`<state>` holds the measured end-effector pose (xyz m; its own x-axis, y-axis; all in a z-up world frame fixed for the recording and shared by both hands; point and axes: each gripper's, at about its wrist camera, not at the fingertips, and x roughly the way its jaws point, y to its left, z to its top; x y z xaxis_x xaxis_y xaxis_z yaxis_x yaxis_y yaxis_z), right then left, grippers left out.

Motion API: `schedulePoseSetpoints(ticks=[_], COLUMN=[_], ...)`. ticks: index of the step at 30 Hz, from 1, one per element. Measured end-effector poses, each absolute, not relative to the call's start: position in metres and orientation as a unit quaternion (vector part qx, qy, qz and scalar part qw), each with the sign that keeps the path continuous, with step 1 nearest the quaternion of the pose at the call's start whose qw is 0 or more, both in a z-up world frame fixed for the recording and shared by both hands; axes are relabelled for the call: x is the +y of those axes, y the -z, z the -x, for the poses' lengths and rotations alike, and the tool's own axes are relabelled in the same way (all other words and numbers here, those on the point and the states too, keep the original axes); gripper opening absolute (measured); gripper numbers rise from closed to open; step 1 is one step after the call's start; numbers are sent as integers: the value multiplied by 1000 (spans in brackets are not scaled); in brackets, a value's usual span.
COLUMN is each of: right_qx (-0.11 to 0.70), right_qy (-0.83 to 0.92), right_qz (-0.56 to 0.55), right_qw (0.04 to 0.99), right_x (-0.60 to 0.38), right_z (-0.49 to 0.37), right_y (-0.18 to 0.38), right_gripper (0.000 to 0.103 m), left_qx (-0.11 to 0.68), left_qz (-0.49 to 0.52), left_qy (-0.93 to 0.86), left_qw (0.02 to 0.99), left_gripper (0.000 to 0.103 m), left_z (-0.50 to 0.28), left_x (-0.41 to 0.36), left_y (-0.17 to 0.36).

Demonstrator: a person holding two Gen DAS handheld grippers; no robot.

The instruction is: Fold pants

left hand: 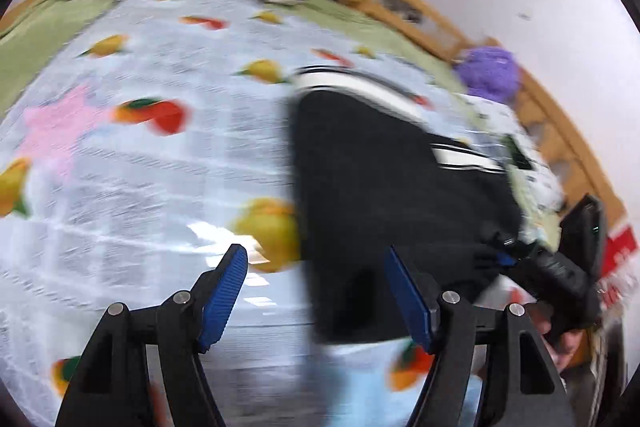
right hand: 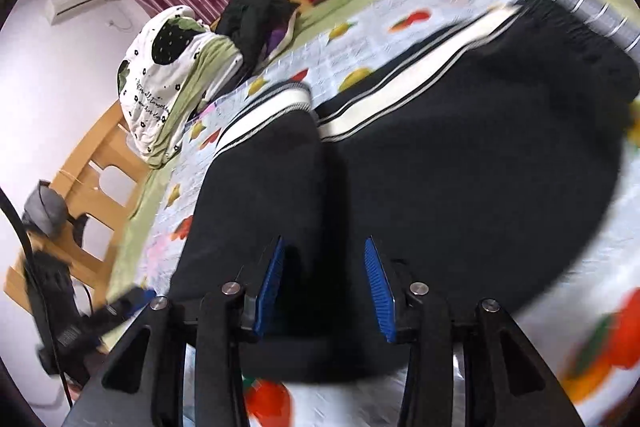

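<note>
My right gripper (right hand: 324, 287) hung with jaws apart, empty, just over the black pants (right hand: 460, 147), lying doubled on the fruit-print sheet (right hand: 600, 267). My left gripper (left hand: 316, 295) was likewise spread, beside their edge, probably for smoothing.

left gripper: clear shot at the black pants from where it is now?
Probably yes. The left gripper is open, and the near part of the black pants lies just ahead on the fruit-print sheet, partly between the fingers. Nothing lies across it. The right gripper is at the far side.
</note>
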<state>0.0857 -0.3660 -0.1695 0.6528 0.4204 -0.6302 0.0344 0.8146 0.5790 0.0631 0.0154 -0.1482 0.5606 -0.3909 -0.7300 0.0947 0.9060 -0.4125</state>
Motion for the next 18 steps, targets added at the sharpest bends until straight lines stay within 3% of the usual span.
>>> schedulePoseSetpoints(ticks=[2, 3, 4, 6, 12, 15, 18], right_qx=[416, 428, 436, 421, 342, 333, 358], right_qy=[-132, -137, -136, -138, -94, -47, 16], right_qz=[-308, -312, -306, -268, -154, -115, -99], right_qw=[845, 837, 835, 856, 922, 935, 928], right_x=[-354, -348, -341, -335, -379, -422, -473], right_z=[-102, -109, -116, -118, -100, -96, -97], right_y=[181, 185, 185, 169, 77, 61, 79], right_gripper=[41, 35, 21, 18, 17, 17, 17], left_qx=[459, 464, 467, 471, 467, 463, 462], left_qz=[180, 185, 187, 183, 160, 144, 120], left_qy=[124, 120, 117, 113, 146, 184, 234], left_qw=[861, 858, 856, 856, 857, 855, 847], left_gripper=[69, 69, 69, 69, 69, 69, 69], left_z=[-63, -64, -63, -63, -62, -59, -57], left_x=[34, 36, 39, 38, 8, -26, -67], left_y=[159, 160, 162, 162, 152, 148, 146])
